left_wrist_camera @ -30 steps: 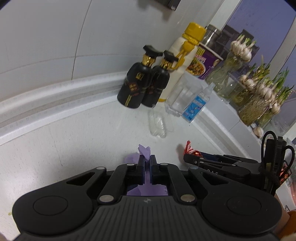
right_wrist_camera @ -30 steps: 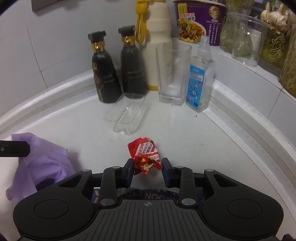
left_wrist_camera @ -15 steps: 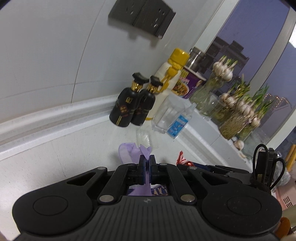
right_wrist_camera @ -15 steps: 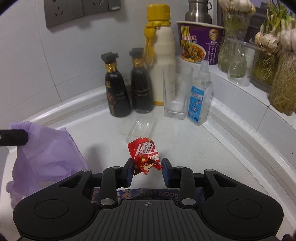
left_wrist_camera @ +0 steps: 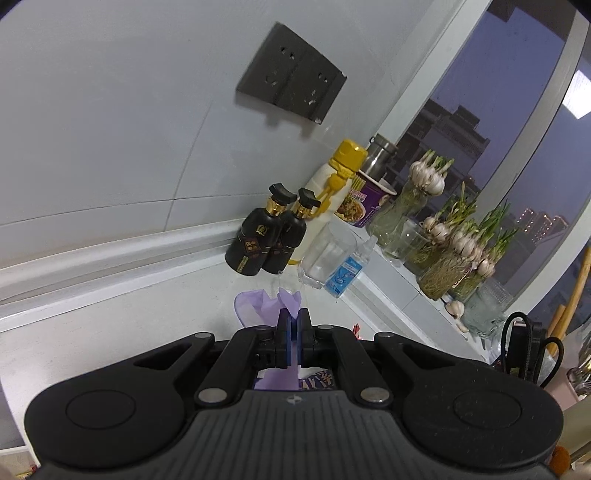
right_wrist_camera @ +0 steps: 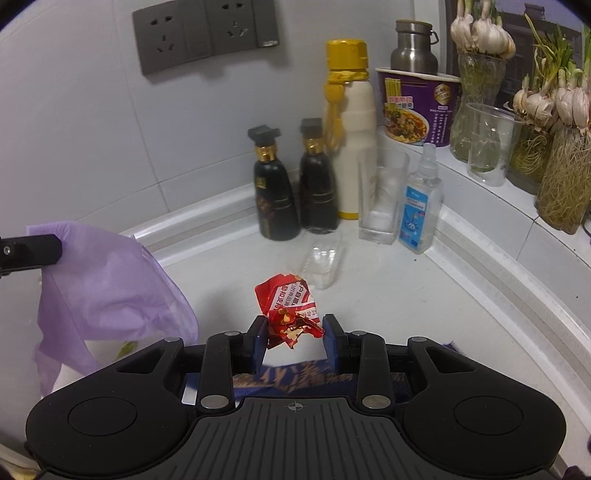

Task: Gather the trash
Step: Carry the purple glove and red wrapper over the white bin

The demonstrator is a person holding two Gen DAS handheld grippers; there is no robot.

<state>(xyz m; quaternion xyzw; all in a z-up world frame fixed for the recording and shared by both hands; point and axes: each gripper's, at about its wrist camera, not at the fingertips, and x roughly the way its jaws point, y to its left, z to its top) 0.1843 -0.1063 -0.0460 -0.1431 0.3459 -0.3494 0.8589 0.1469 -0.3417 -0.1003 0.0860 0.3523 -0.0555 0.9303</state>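
My left gripper [left_wrist_camera: 294, 322] is shut on the rim of a purple plastic bag [left_wrist_camera: 258, 302] and holds it up above the white counter. In the right wrist view the bag [right_wrist_camera: 110, 288] hangs open at the left under the left gripper's finger [right_wrist_camera: 31, 251]. My right gripper [right_wrist_camera: 294, 334] is shut on a crumpled red wrapper [right_wrist_camera: 288, 306], held above the counter to the right of the bag. A clear plastic tray [right_wrist_camera: 321, 262] lies on the counter beyond the wrapper. A blue printed packet [right_wrist_camera: 295, 380] lies under the right gripper.
Two black bottles [right_wrist_camera: 291, 188], a cream bottle with yellow cap [right_wrist_camera: 351, 147], a glass [right_wrist_camera: 382, 199] and a spray bottle [right_wrist_camera: 421, 199] stand in the corner. A noodle cup [right_wrist_camera: 417, 107], jars of sprouting garlic [right_wrist_camera: 561, 147] and a steel flask [right_wrist_camera: 413, 48] sit on the ledge. Wall sockets [right_wrist_camera: 207, 33] are above.
Both grippers have risen from the counter. The purple bag has been lifted and now hangs open. The red wrapper stays in the right gripper.
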